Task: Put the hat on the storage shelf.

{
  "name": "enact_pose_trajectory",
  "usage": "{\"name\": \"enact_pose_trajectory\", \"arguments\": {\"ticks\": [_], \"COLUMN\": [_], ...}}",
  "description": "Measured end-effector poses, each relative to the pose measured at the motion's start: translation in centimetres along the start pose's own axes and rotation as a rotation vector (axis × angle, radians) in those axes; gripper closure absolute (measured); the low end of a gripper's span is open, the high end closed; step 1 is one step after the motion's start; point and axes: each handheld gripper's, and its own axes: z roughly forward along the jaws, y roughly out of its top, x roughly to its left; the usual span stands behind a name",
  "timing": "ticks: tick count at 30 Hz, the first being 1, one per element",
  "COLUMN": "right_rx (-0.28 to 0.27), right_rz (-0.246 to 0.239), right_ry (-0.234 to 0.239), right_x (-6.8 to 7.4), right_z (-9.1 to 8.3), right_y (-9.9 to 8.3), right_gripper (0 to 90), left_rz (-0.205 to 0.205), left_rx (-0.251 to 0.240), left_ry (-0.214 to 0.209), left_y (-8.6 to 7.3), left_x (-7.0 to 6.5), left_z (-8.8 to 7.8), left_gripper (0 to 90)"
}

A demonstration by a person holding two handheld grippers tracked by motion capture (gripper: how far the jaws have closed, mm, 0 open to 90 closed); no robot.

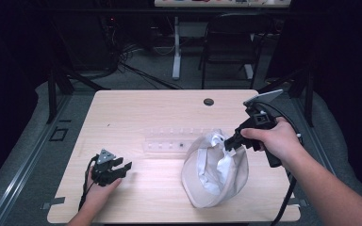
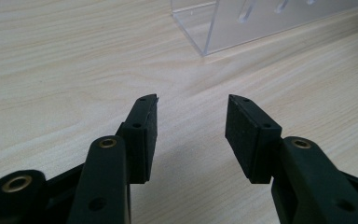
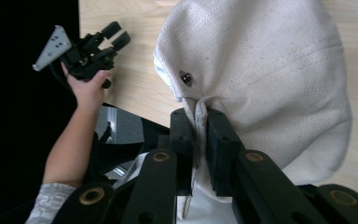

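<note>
- Left gripper (image 1: pixel 122 168): rests low on the table (image 1: pixel 136 113), well to the left of the cap, held in the person's left hand (image 1: pixel 99 188); jaws stand apart with nothing between them, bare wood showing in the gap.
- Cap (image 1: pixel 214 169): cream cloth, lying on the table at its near right part, crown outward and white lining showing at the top.
- Right gripper (image 1: pixel 231 141): angled down onto the cap's far edge, right hand (image 1: pixel 273 141) wrapped round the grip, forearm running off to the lower right; jaws clamped tight on a fold of the cap's cloth, just beside a small metal eyelet (image 3: pixel 185 78).
- Clear plastic rack (image 1: pixel 169 141): just beyond the cap, to its left.
- Round cable hole (image 1: pixel 209 101): in the table top, farther back than the cap.
- Folding chair (image 1: pixel 231 37) and desk leg (image 1: pixel 176 47): on grey floor well beyond the cap, amid dark surroundings.
</note>
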Motion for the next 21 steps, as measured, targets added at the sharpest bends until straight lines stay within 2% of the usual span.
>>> {"name": "enact_pose_trajectory", "arguments": {"ticks": [2, 6, 7, 11, 13, 14, 15, 18, 19, 21], "right_rx": [-0.02, -0.017, -0.038, -0.045, -0.06, -0.045, -0.055, -0.07, -0.077, -0.096], "right_rz": [0.01, 0.01, 0.018, 0.019, 0.028, 0.009, 0.015, 0.02, 0.027, 0.039], "right_ry": [0.011, 0.025, 0.031, 0.046, 0.061, 0.066, 0.074, 0.1, 0.109, 0.133], "right_x": [0.0, -0.3, -0.3, -0.4, -0.3, -0.4, -0.4, -0.6, -0.6, -0.6], "right_z": [-0.1, -0.8, -0.7, -1.2, -1.3, -1.6, -1.6, -1.9, -2.0, -2.2], "right_y": [0.0, 0.2, 0.1, 0.3, 0.3, 0.3, 0.3, 0.5, 0.5, 0.6], "right_gripper": [82.6, 82.6, 82.6, 82.7, 82.6, 82.6, 82.6, 82.6, 82.6, 82.6], "left_rz": [-0.003, -0.001, -0.002, -0.005, -0.005, -0.004, -0.007, -0.007, -0.004, -0.005], "left_rx": [0.0, 0.0, 0.0, -0.002, 0.001, 0.007, -0.011, -0.012, 0.007, 0.006], "left_ry": [-0.001, -0.001, -0.001, -0.001, -0.002, -0.001, 0.004, 0.002, -0.002, -0.003], "left_y": [0.0, 0.0, 0.0, 0.0, 0.0, 0.0, 0.0, 0.0, 0.0, 0.0], "left_x": [0.0, 0.0, 0.0, -0.1, -0.1, -0.1, -0.1, -0.1, -0.1, -0.1], "left_z": [0.0, 0.0, 0.0, 0.0, 0.0, 0.0, 0.1, 0.1, 0.0, 0.0], "left_gripper": [54.1, 54.1, 54.1, 54.1, 54.1, 54.1, 54.1, 54.1, 54.1, 54.1]}}
